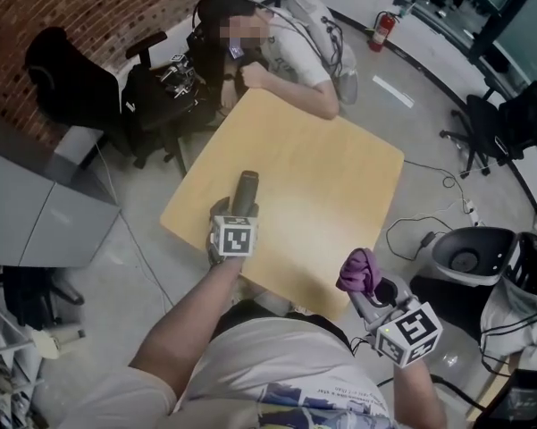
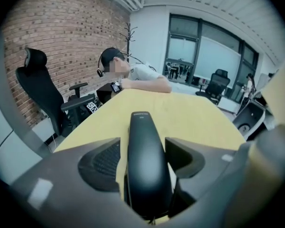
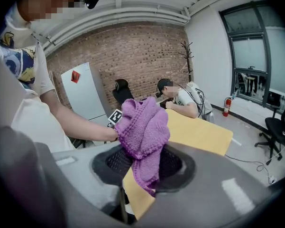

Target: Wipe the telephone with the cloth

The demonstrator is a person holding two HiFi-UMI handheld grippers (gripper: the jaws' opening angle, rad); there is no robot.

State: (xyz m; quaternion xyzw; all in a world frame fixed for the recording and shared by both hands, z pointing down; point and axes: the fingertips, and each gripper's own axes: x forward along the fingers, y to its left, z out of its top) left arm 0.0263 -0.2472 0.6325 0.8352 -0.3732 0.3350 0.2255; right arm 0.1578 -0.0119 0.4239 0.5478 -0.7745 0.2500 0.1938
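Note:
A black telephone handset (image 1: pixel 247 189) lies lengthwise on the yellow table (image 1: pixel 339 177) near its front left edge. My left gripper (image 1: pixel 240 207) stands around its near end. In the left gripper view the handset (image 2: pixel 144 160) runs between the two pads with a thin gap on each side, so the jaws are open. My right gripper (image 1: pixel 373 286) hovers by the table's front right corner, shut on a bunched purple knitted cloth (image 1: pixel 359 271). In the right gripper view the cloth (image 3: pixel 144 132) hangs over the jaws and hides the pads.
A person (image 1: pixel 286 56) leans on the table's far edge with an arm on the top. Black office chairs (image 1: pixel 152 96) stand at the back left, a grey cabinet (image 1: pixel 36 204) at the left. Cables (image 1: pixel 429 231) and a round grey bin (image 1: pixel 469 257) are on the floor at the right.

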